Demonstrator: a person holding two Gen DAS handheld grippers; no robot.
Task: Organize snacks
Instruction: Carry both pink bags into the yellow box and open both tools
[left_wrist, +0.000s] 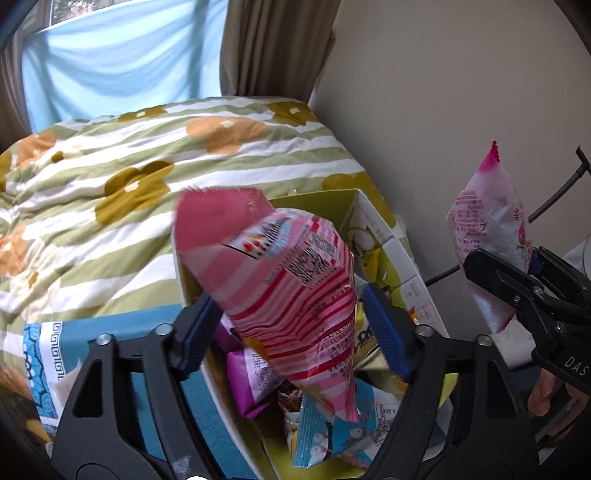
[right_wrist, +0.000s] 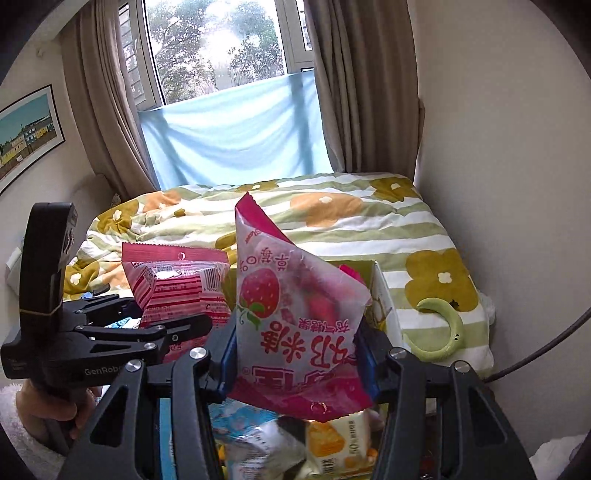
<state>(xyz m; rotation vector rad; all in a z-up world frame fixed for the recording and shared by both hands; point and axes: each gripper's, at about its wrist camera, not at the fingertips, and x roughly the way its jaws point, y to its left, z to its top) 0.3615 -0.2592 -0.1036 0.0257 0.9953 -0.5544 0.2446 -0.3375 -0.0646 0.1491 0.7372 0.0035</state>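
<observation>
Left wrist view: the left tongs (left_wrist: 295, 328) stand wide, blue pads (left_wrist: 386, 332) clear of the striped packet (left_wrist: 291, 288), which sits between them, tilted and blurred, over the box (left_wrist: 373, 236). Neither pad presses on it. The box is open-topped and holds more snacks: a purple pack (left_wrist: 251, 376) and a blue pack (left_wrist: 332, 435) under the striped one. The box rests at the edge of the bed, beside the flowered quilt (left_wrist: 147, 166). At the right, the right tongs (left_wrist: 495, 273) clamp a strawberry packet (left_wrist: 487, 229), held upright near the wall.

Right wrist view: the right tongs (right_wrist: 297, 354) are narrow, squeezed on the strawberry packet (right_wrist: 291, 314), which stands above the box (right_wrist: 380, 295). Below it lie an orange pack (right_wrist: 332, 446) and a blue-and-white pack (right_wrist: 255, 435). To the left, the left tongs (right_wrist: 184, 328) show from the side with the striped packet (right_wrist: 177, 288) by their tips; whether it touches them I cannot tell here. A hand (right_wrist: 51, 410) grips their handle. A green crescent (right_wrist: 443, 328) lies on the quilt (right_wrist: 369, 221).
</observation>
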